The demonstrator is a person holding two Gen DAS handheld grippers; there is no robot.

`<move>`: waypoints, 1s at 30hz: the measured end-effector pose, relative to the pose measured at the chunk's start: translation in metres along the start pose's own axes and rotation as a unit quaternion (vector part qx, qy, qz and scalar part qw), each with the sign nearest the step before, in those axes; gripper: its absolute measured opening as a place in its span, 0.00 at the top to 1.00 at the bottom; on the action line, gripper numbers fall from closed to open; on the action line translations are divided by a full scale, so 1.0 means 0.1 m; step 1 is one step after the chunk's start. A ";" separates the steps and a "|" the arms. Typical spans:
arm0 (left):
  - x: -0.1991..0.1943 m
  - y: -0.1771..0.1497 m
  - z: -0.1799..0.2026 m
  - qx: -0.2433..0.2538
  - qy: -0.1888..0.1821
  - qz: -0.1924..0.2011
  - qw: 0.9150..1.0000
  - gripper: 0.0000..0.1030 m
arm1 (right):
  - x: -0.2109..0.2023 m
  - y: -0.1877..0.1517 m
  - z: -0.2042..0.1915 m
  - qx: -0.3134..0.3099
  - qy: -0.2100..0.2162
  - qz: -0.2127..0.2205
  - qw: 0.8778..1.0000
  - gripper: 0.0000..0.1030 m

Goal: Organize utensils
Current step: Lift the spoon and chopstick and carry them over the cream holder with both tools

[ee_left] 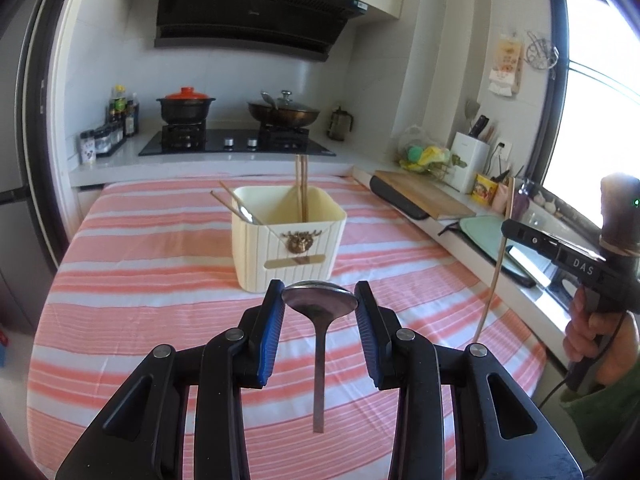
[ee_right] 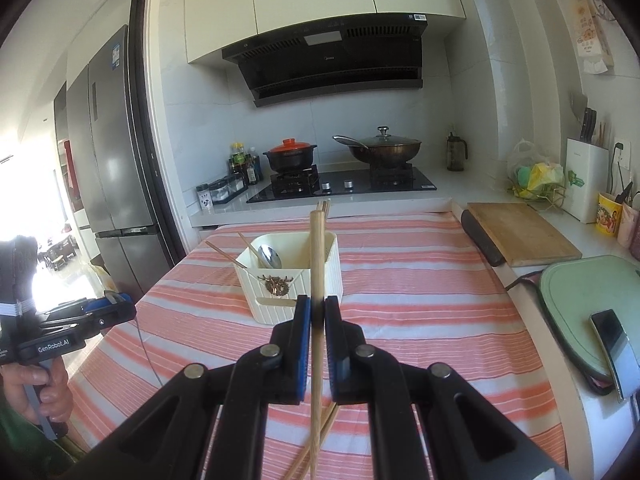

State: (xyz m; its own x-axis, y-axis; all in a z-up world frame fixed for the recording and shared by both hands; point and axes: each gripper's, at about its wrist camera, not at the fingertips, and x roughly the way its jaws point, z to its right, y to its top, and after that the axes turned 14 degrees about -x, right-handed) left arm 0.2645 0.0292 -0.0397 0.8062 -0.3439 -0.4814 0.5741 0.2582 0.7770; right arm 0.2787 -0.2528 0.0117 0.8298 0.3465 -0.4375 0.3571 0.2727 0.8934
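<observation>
A cream utensil holder (ee_left: pixel 289 236) (ee_right: pixel 292 276) stands on the striped tablecloth, with chopsticks (ee_left: pixel 301 188) and a spoon (ee_right: pixel 270 257) inside. My left gripper (ee_left: pixel 320 300) is shut on a steel spoon (ee_left: pixel 319 304), gripping its bowl, the handle hanging down above the cloth, just in front of the holder. My right gripper (ee_right: pixel 317 312) is shut on a wooden chopstick (ee_right: pixel 317 280), held upright near the holder; it also shows in the left wrist view (ee_left: pixel 496 264). A pair of chopsticks (ee_right: pixel 316 440) lies on the cloth below the right gripper.
The table (ee_left: pixel 160 300) carries a pink-and-white striped cloth. A wooden cutting board (ee_right: pixel 520 234), a green mat with a phone (ee_right: pixel 612 340) and a knife block (ee_right: pixel 586 184) sit along the right counter. A stove with pots (ee_right: pixel 344 160) is behind. A fridge (ee_right: pixel 112 160) stands left.
</observation>
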 end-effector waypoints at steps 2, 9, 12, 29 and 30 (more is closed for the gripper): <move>0.00 0.02 -0.02 -0.005 -0.002 -0.001 1.000 0.65 | 0.00 0.01 0.00 0.000 0.001 0.002 1.000 0.93; 0.01 0.06 -0.03 -0.010 -0.007 -0.006 1.000 0.66 | 0.07 0.02 -0.01 0.001 0.005 -0.001 1.000 0.93; 0.01 0.10 -0.02 -0.010 -0.011 -0.006 1.000 0.66 | 0.11 0.04 -0.03 0.001 0.007 -0.005 1.000 0.93; -0.02 0.48 0.01 -0.004 -0.022 -0.002 1.000 0.66 | 0.27 0.25 0.03 -0.009 0.026 -0.003 1.000 0.93; -0.01 0.53 0.01 -0.003 -0.022 -0.003 1.000 0.66 | 0.28 0.27 0.03 -0.010 0.027 -0.003 1.000 0.93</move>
State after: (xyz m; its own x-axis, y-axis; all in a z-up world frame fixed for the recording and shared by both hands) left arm 0.2942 0.0421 0.0023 0.7962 -0.3850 -0.4668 0.5793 0.2623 0.7717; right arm 0.3132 -0.2384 0.0239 0.8037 0.3919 -0.4477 0.3522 0.2931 0.8889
